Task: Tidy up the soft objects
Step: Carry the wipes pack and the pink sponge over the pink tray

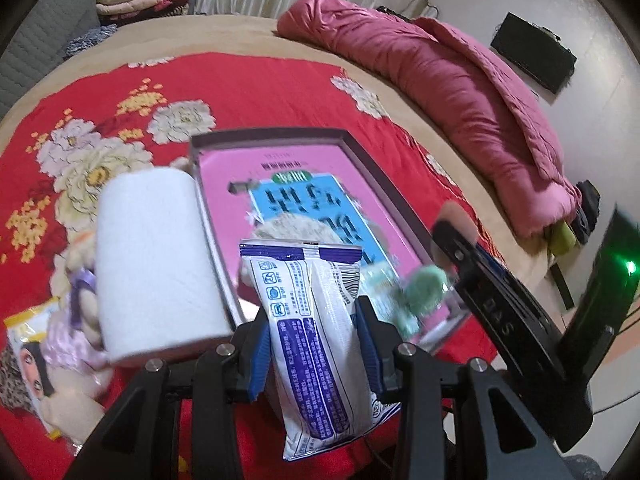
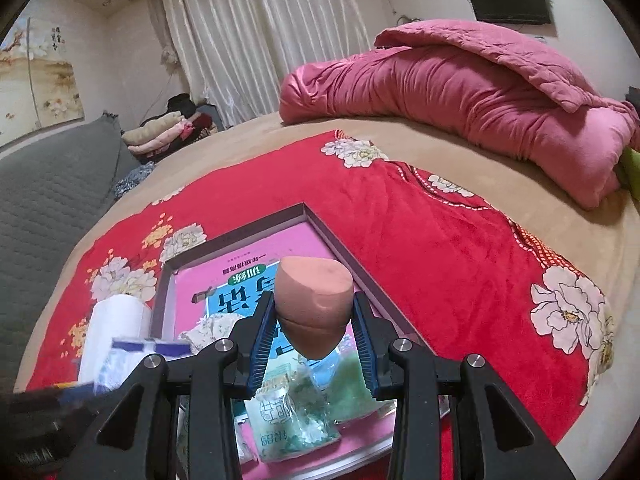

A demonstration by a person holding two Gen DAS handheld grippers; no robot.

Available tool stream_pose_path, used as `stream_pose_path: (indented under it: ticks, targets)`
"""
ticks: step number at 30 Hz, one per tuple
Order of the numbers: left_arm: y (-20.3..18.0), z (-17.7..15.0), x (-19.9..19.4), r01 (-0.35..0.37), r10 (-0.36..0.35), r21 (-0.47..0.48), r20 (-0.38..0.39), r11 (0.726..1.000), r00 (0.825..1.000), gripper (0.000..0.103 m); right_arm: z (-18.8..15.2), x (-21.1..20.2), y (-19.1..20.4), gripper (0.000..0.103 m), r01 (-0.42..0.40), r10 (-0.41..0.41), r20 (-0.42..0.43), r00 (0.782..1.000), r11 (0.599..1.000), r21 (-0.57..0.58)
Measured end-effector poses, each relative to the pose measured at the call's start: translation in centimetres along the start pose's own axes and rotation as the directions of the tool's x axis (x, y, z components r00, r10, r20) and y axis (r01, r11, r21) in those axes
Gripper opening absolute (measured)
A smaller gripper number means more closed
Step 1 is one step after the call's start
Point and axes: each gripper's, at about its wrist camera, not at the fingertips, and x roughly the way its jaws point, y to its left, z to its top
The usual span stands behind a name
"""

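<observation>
Here the left gripper pinches a white packet and the right gripper a pink sponge, both above the shallow box on the red flowered blanket; far right lies a pink quilt.

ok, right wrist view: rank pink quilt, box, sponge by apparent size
1. pink quilt
2. box
3. sponge, clamped in the right gripper

The sponge sits nearest the camera, so it looks bigger than it is; the order holds regardless.
</observation>
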Motion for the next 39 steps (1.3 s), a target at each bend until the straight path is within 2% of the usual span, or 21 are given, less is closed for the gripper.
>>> stream_pose_path:
  ticks: [5,13,28,34,39]
  targets:
    - [-0.6,-0.7,1.2,-0.001,0.001,0.02,-0.031,1.0,1.0,0.039,-0.3,0.5,0.7,0.039,-0.023,0.022,-0.028,0.999,0.999,-0.033]
    - [0.4,-0.7,3.4,-0.008,0.008,-0.007,-0.076,1.0,0.997,0.039,-0.8,1.2,1.0,0.039,-0.02,0.017,-0.066,0.998,0.998,-0.052]
    - [0.9,0.2,4.2,-0.026,0.025,-0.012,-0.057,1.0,0.998,0.04,-1.5,2.3,1.8,0.039,-0.054,0.04,-0.14,0.989,0.994,-0.095]
    - [0.9,0.1,4.2,-0.035,0.035,0.0,-0.057,0.999,0.998,0.04,-1.8,2.3,2.3,0.039,-0.044,0.019,-0.168,0.986,0.988,-0.148]
    - [1.0,0.1,4.2,-0.033,0.033,-0.004,-0.058,0.999,0.998,0.04,-1.9,2.2,2.2,0.039,-0.002,-0.03,-0.168,0.985,0.982,-0.188]
